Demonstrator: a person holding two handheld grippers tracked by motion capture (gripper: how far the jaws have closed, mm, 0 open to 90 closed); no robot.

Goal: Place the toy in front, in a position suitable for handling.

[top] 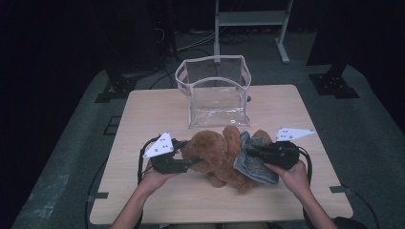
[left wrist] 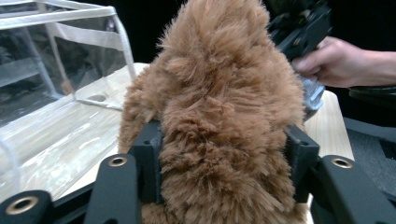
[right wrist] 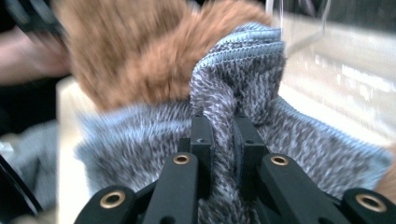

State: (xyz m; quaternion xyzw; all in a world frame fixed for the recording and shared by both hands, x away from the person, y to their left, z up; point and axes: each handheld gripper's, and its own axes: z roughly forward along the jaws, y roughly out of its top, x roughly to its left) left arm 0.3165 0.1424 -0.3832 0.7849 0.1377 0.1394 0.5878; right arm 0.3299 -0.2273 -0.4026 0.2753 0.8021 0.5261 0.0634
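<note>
High view shows a brown teddy bear (top: 217,155) lying on the worktop (top: 143,114) in front of a clear bag (top: 214,90), with the left gripper (top: 193,162) squeezing its furry body and the right gripper (top: 253,151) pinched tight on its grey knitted sweater (top: 255,164). The bear looks soft, light and squashy, so it should bend but not break, and the thick body is the best place to hold. I think the thin sweater could stretch or slip, though the right gripper view is blurry.
</note>
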